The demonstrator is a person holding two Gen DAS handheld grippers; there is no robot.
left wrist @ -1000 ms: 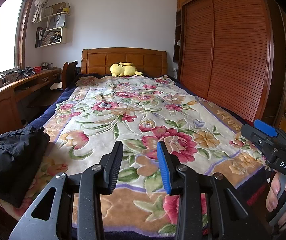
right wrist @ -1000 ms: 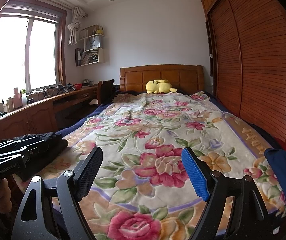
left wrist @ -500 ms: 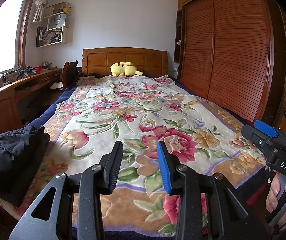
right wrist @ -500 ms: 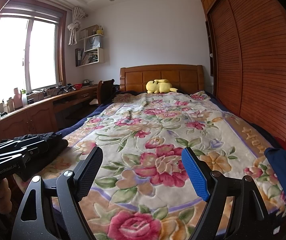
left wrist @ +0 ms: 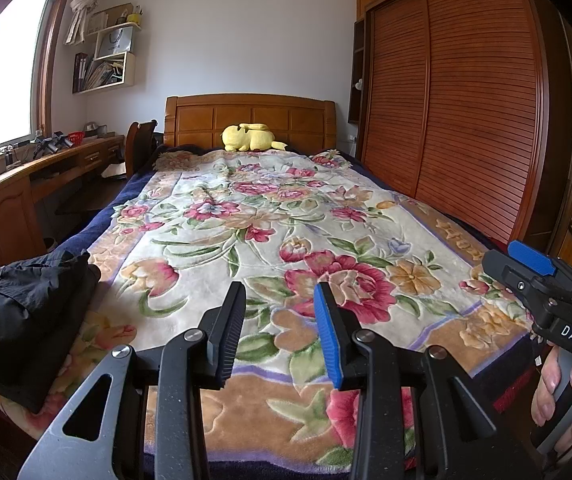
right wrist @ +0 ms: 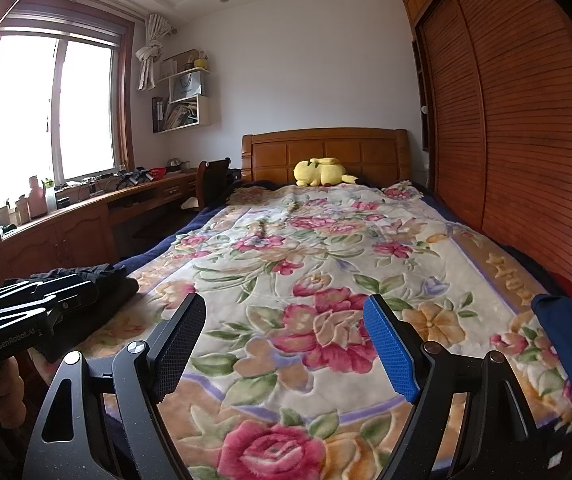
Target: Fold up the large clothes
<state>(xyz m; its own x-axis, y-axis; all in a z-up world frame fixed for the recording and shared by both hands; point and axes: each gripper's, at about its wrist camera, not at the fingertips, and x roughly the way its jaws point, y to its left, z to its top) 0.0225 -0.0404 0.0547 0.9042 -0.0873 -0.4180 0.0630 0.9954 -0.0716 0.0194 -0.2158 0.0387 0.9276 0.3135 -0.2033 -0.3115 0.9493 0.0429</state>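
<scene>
Floral blanket (left wrist: 286,216) across bed, dark folded garment (left wrist: 22,312) at left edge, both grippers' jaws parted, empty.

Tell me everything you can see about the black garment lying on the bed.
The black garment is a thin, matte, crinkled cloth, bunched in a loose heap with seams and folds showing, not spread flat. It lies at the near left edge of the bed, on the floral blanket, partly hanging over the side. Neither hand-held gripper touches it. What kind of garment it is cannot be told.

"DAS" marks the right gripper (left wrist: 542,280); "GenRobot.AI" marks the left gripper (right wrist: 34,312).
</scene>
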